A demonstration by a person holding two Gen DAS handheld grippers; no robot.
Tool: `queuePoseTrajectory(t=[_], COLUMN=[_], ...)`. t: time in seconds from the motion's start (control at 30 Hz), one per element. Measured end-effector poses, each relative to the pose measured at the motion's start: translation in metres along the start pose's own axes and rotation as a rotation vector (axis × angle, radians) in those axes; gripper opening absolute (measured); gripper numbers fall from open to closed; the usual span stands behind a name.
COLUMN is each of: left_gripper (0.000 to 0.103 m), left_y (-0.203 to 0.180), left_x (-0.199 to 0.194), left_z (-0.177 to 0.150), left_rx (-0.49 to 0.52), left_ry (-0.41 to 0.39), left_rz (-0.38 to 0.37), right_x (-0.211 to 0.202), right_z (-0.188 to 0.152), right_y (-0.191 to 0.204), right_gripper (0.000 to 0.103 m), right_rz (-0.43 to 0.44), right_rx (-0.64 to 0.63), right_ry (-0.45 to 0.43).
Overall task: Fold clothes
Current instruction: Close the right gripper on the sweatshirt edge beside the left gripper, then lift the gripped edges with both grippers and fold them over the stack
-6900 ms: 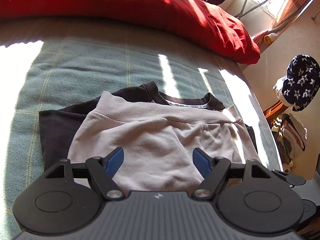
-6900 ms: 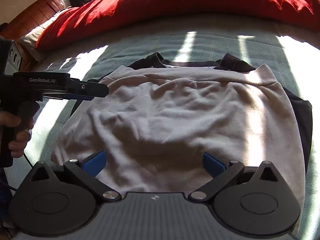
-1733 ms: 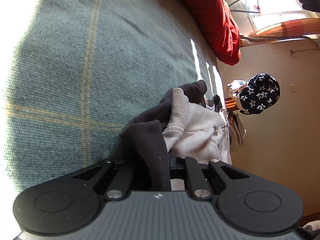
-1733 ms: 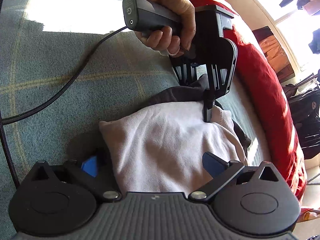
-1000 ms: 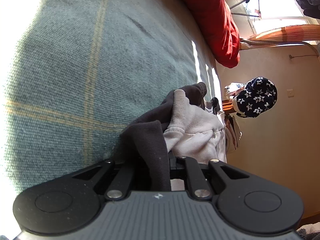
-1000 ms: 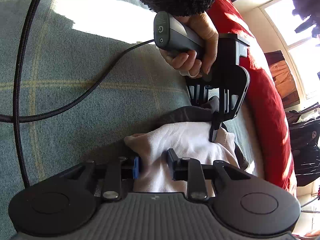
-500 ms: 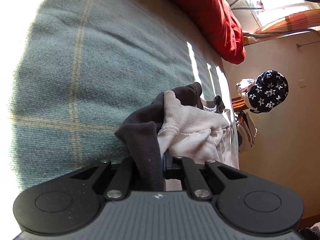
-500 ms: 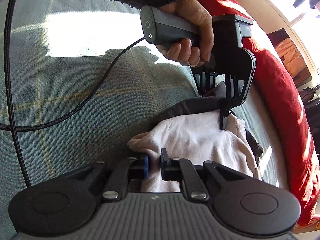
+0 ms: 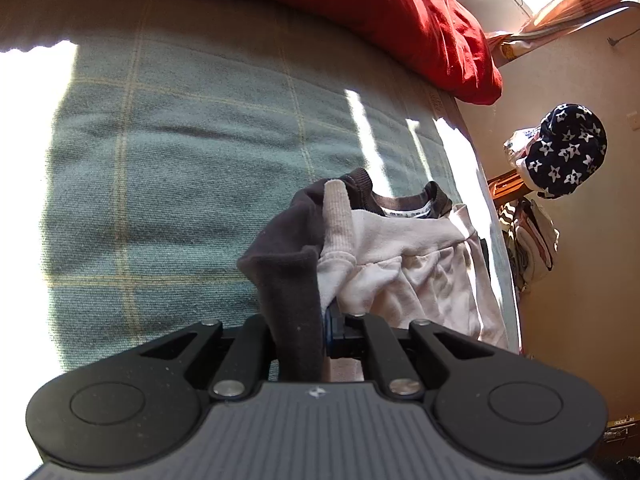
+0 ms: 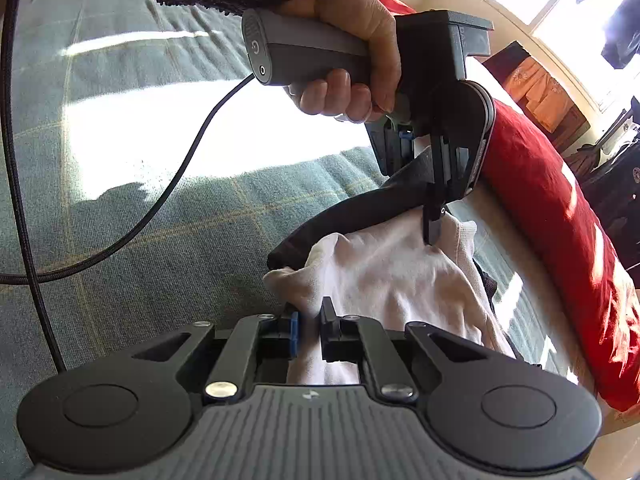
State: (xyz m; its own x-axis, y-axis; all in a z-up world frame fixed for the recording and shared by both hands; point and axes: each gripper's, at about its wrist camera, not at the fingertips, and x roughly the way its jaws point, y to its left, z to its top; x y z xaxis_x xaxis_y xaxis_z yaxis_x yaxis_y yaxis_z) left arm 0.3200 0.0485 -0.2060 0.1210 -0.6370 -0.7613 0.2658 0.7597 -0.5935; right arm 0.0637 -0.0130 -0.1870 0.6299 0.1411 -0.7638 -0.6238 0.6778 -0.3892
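Together two grippers clamping two stacked garments: left gripper [image 9: 316, 332] pinching dark grey cotton shirt [image 9: 288, 280], right gripper [image 10: 308, 330] pinching pale white knit sweatshirt [image 10: 384, 276], over teal plaid woven blanket [image 9: 180, 184]

Coarse woven teal checked bed blanket [image 9: 168, 184]; soft matt white knit sweatshirt [image 10: 392, 276] on dark cotton shirt [image 9: 288, 280]

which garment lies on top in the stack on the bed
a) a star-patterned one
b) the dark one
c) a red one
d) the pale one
d: the pale garment lies over the dark garment, whose collar shows beyond it; the left gripper pinches both at one edge and the right gripper is shut on the pale one.
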Motion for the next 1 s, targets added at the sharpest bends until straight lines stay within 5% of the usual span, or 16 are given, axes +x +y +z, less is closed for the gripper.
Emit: queuePoseTrajectory(t=[0.3,1.0], left_gripper=[0.006,0.006], left_y=[-0.045,-0.169], left_x=[-0.008,0.009], left_z=[0.005,0.041], left_rx=[0.038,0.119], left_ry=[-0.001,0.017], left_rz=[0.118,0.264], right_x=[-0.027,-0.084], right_z=[-0.013,-0.069], right_y=[-0.031,-0.113], right_gripper=[0.010,0.009], right_rz=[-0.030,-0.077], right_rx=[0.110,0.316], right_ry=[-0.068,-0.192])
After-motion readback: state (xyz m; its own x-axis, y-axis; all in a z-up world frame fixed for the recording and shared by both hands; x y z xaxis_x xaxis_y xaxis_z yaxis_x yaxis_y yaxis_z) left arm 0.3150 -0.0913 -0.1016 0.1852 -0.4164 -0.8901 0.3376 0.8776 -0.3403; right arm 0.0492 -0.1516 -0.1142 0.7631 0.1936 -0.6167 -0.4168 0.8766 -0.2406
